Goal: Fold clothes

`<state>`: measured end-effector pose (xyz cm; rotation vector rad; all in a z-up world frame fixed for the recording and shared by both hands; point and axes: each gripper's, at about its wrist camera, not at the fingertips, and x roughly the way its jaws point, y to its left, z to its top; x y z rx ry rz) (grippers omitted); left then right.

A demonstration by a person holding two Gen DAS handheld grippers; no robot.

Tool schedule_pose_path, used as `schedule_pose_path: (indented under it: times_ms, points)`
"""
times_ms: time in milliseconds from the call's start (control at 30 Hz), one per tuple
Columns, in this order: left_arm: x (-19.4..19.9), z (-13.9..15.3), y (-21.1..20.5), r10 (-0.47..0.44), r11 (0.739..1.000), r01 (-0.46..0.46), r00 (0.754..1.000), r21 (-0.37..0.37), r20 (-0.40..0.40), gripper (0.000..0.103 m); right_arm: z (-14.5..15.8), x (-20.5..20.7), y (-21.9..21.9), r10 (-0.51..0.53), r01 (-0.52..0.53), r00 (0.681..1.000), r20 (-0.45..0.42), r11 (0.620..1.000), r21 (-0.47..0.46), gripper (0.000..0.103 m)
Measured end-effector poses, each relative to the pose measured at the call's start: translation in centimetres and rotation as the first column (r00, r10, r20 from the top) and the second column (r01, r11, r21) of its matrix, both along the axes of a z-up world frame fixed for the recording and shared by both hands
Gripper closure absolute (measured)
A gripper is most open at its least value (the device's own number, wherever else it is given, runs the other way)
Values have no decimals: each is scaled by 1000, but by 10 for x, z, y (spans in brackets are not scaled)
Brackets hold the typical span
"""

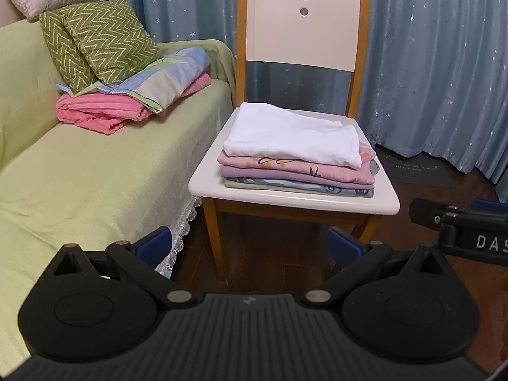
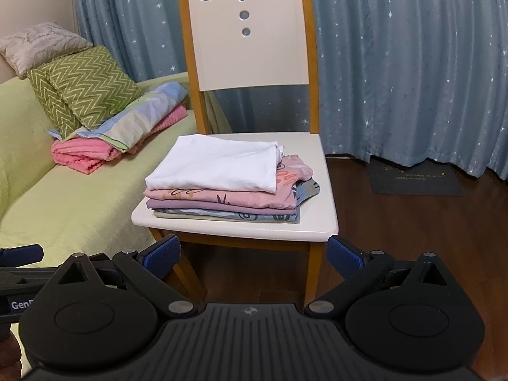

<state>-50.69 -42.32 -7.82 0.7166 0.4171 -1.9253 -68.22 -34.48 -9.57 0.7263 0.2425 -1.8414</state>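
A stack of folded clothes [image 1: 298,171] [image 2: 228,197] rests on the white seat of a wooden chair [image 1: 285,200] [image 2: 320,222]. A folded white garment [image 1: 295,136] [image 2: 219,165] lies on top, over pink, purple and blue pieces. My left gripper [image 1: 250,244] stands open in front of and below the seat's edge, nothing between its blue pads. My right gripper [image 2: 254,254] is likewise open and empty, just short of the chair's front rail. Each gripper's body shows at the edge of the other's view.
A green-covered sofa [image 1: 79,174] [image 2: 63,200] stands left of the chair, with zigzag cushions [image 1: 104,41] [image 2: 85,85] on a folded pink blanket [image 1: 95,111] [image 2: 82,155]. Blue star curtains [image 1: 438,63] [image 2: 412,63] hang behind. A dark mat [image 2: 416,181] lies on the wooden floor at right.
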Motion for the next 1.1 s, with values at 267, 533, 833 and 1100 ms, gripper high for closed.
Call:
schedule_pose_path:
  times_ms: [267,533,833,1100]
  points:
    - [-7,-8,7,-3,1000,2,1000,8,15,1,-5,-5,7,-9,8,1000,12,1000,8,2]
    - [-10,-13,5,4,1000,-4,999,4,34,1,-11,-8,3,-4,3,1000,27,1000,18,2]
    - [-17,-23,-10,9,1000,-10,999,25,42,1,-22,-13,-9,-7,4,999,41,999,51,2]
    - [-31,-25,-23,-15,1000,15,999,15,40,1,-27,-20,-17,-27,24,998,48,998,66,1]
